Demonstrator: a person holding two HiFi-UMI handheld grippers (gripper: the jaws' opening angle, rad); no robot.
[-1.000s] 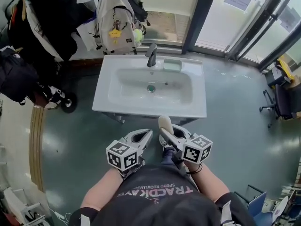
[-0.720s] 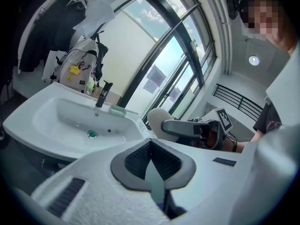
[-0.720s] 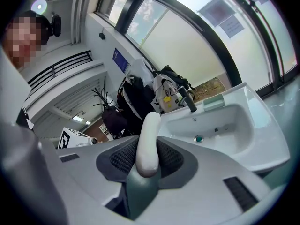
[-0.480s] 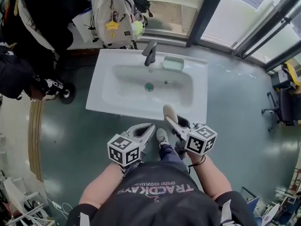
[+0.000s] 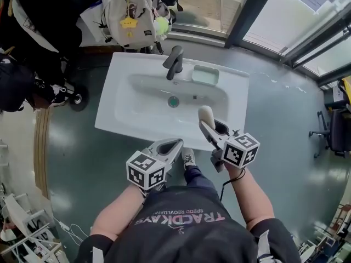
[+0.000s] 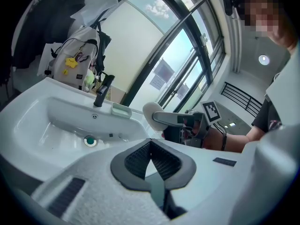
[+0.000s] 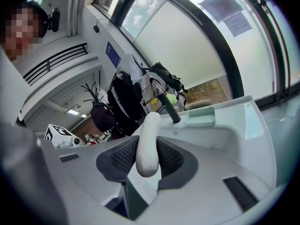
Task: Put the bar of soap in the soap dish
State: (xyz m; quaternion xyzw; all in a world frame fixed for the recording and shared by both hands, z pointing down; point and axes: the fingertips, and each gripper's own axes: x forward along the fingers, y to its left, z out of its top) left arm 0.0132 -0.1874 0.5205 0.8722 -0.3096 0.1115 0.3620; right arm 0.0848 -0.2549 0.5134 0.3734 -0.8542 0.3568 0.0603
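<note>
A cream bar of soap stands on edge between the jaws of my right gripper, which is shut on it and hangs over the front rim of the white sink. In the right gripper view the bar of soap fills the gap between the black pads. The pale green soap dish lies empty on the sink's back ledge, right of the dark faucet. My left gripper is shut and empty, just short of the sink's front edge. The left gripper view shows the soap to its right.
A beige backpack and dark bags hang behind the sink at the left. Glass doors run along the back right. The drain sits mid-basin. The person's shoe is on the grey-green floor below the grippers.
Both grippers have moved forward toward the sink. The right one, still gripping the soap, went from the floor side to above the sink's front rim.
</note>
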